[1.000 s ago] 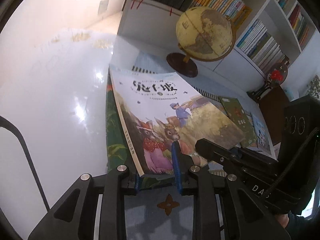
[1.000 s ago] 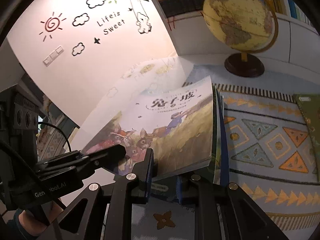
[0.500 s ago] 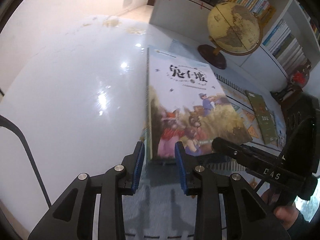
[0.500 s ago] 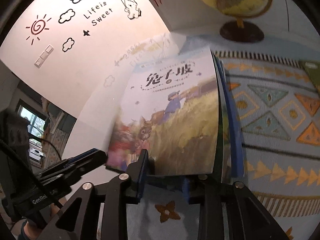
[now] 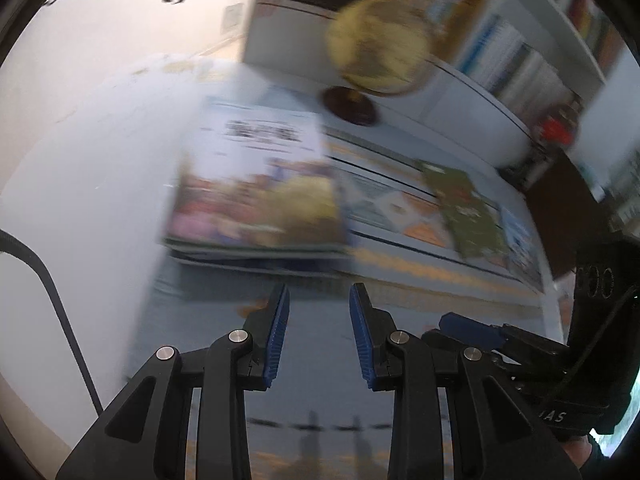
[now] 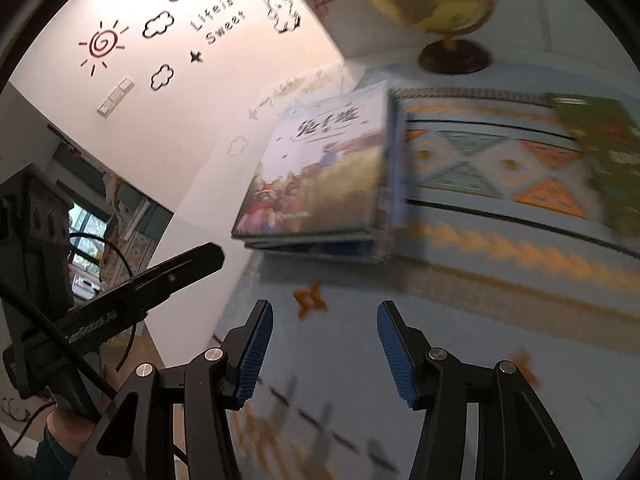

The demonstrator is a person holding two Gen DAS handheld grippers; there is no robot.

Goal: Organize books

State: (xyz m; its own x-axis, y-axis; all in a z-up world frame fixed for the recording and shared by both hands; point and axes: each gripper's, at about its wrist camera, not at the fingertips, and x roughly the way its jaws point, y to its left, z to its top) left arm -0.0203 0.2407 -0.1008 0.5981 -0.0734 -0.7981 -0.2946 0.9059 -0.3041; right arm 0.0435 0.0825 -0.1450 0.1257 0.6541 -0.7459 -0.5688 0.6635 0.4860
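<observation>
**Both grippers off the book stack**

Left wrist view first: the left gripper (image 5: 318, 304) hangs above the patterned rug (image 5: 400, 268), its blue pads a modest gap apart and nothing between them. The jaws have just been opening. Ahead of it, clear of the fingertips, the picture book (image 5: 256, 188) lies face up on top of a stack of books, at the rug's left edge beside the white floor (image 5: 80, 184). A green book (image 5: 464, 212) lies flat further right on the rug, well apart. The globe (image 5: 376, 52) stands behind, in front of the bookshelf (image 5: 532, 52). The view is blurred.

Over to the right wrist view: the right gripper (image 6: 325, 320) is clearly parted, wider than the left, empty, jaws just now opening too. The same picture book (image 6: 320, 176) rests flat on its stack beyond the tips, not touched. The green book (image 6: 608, 160) is at the right edge. The left gripper (image 6: 176, 272) pokes in from the left, held by a hand (image 6: 68, 428).
</observation>
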